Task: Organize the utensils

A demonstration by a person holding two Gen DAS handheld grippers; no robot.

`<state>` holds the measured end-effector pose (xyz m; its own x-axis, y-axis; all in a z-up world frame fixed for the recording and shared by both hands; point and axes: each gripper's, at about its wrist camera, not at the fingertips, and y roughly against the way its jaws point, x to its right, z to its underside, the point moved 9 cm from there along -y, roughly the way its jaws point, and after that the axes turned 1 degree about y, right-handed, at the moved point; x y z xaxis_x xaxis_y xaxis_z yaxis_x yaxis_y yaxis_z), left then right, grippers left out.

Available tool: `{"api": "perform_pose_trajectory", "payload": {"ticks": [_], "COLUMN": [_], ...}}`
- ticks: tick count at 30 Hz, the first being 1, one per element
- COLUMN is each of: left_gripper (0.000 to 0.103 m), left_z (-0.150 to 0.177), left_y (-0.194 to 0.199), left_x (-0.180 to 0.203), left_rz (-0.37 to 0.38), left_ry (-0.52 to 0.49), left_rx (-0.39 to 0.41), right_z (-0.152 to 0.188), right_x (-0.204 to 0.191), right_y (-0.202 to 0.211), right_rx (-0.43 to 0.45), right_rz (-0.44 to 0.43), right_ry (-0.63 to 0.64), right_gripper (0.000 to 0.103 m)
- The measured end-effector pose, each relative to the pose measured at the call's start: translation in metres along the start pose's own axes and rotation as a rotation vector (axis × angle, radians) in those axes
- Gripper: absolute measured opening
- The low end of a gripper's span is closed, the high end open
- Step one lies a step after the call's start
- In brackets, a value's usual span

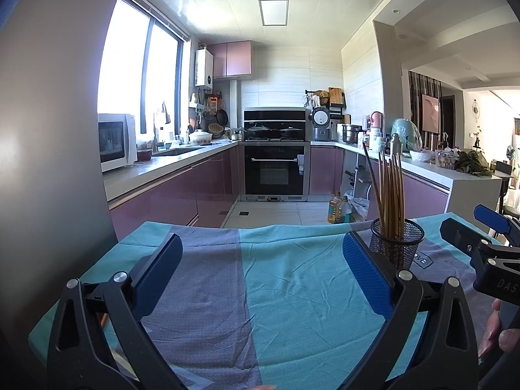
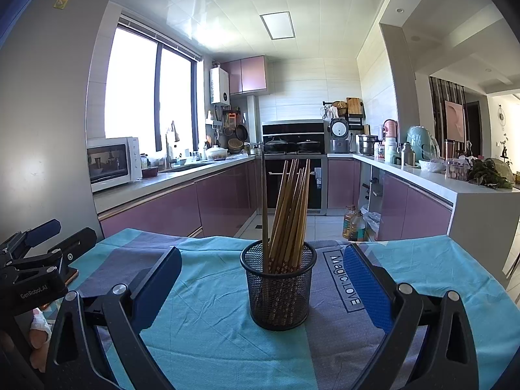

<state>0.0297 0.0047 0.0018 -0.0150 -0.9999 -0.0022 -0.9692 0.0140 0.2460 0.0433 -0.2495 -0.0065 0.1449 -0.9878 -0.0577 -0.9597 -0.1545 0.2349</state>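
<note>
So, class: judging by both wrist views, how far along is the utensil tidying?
Done, by the look of it: the chopsticks stand bundled in the mesh cup on the cloth, and no loose utensil shows. In hand: nothing; the left gripper and right gripper are both open and empty. Left: apparently little, though the table's near edge is hidden.

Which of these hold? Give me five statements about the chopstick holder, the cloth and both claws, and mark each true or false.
1. The black mesh cup stands upright. True.
2. The wooden chopsticks lie flat on the teal and grey cloth. False: they stand in the cup.
3. The right claw grips the cup. False: it is open, fingers apart from it.
4. The left claw is open and holds nothing. True.
5. One dark chopstick stands among the pale ones. True.
</note>
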Motion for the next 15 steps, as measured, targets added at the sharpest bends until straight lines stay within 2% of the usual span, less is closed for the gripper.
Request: {"api": "perform_pose_trajectory", "payload": {"ticks": [15], "left_gripper": [0.097], "left_z": [0.0005], "left_y": [-0.0001], "left_x": [0.0011], "left_rz": [0.001], "left_ry": [0.0], "left_rx": [0.0], "right_z": [0.0001], "right_x": [0.0], "right_y": [-0.0003], "right_rx": [0.002], "right_rz": [0.001], "right_ry": [-0.003], "right_gripper": [0.096]}}
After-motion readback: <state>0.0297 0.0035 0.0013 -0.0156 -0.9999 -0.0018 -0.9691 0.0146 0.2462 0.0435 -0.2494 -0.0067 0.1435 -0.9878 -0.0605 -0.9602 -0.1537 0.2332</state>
